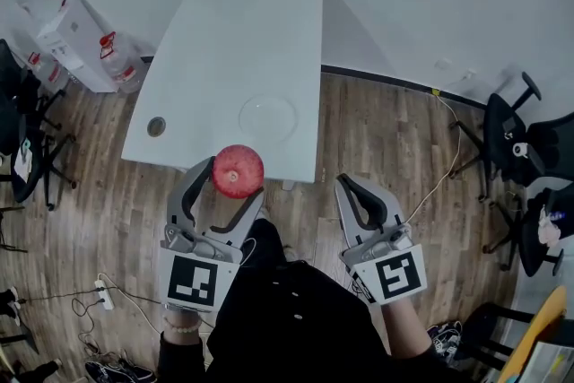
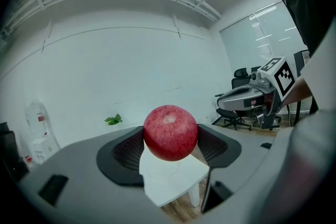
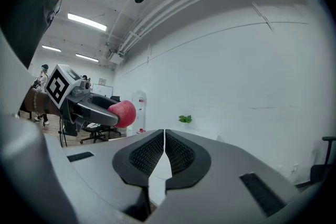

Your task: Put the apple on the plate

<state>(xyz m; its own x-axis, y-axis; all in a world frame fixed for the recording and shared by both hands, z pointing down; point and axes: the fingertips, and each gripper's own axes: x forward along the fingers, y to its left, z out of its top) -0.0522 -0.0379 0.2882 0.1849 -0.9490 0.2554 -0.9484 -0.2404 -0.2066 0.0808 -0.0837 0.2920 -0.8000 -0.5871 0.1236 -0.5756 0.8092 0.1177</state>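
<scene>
Left tongs (image 1: 233,181) grip apple (image 1: 238,170) btwn jaws, short of plate (image 1: 267,117).

Grey left tool (image 1: 234,178); grey right tool (image 1: 346,184) (black-lined)

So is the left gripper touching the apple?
Touching. The left gripper view shows the apple wedged in the left gripper, with a jaw pressed against each of its sides and no gap.
</scene>
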